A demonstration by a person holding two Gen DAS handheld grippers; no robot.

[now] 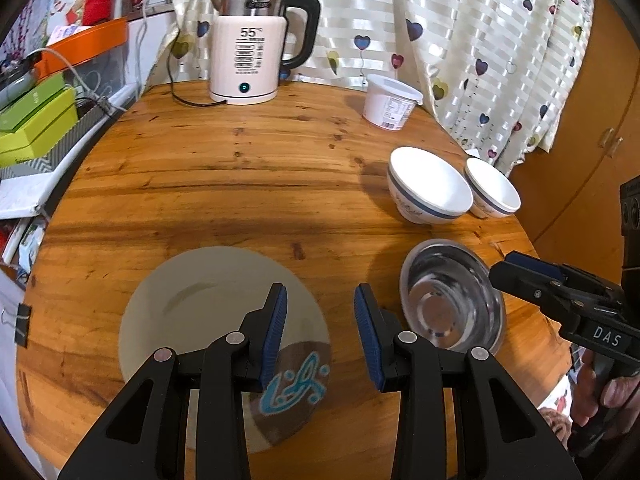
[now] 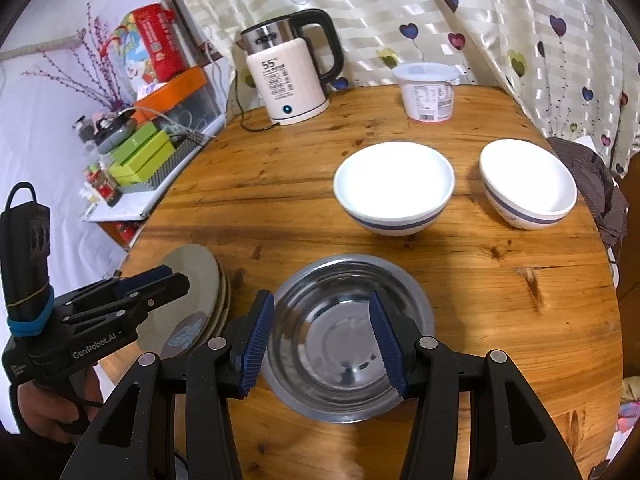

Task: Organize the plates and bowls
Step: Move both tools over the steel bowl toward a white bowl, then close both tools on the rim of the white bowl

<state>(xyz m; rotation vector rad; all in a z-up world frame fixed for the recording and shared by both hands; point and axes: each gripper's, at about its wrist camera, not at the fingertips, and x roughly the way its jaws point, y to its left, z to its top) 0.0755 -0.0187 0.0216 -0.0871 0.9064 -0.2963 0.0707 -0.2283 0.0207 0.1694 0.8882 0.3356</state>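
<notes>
Both the left gripper (image 1: 320, 334) and right gripper (image 2: 322, 344) are seen released, nothing grasped. The shiny round steel bowl (image 2: 348, 340) is best pinched at its rim, then nested with the white blue-banded ceramic bowls (image 2: 394, 188)

A round wooden table (image 2: 280, 196) fills most of both views and serves as the landmark. At its far edge stands a cream electric kettle (image 2: 286, 76) with a black handle, "55" printed on its side and a small blue light near its base; its black cord (image 2: 248, 120) trails off the table's left side. Also at the far edge, to the kettle's right, sits a white lidded plastic tub (image 2: 428, 92) with a printed label. Behind the table hangs a pale striped curtain (image 1: 460, 40) dotted with hearts. Left of the table, a cluttered shelf holds green boxes (image 1: 36, 124), an orange-lidded clear container (image 2: 180, 92) and a red package (image 2: 158, 40).
</notes>
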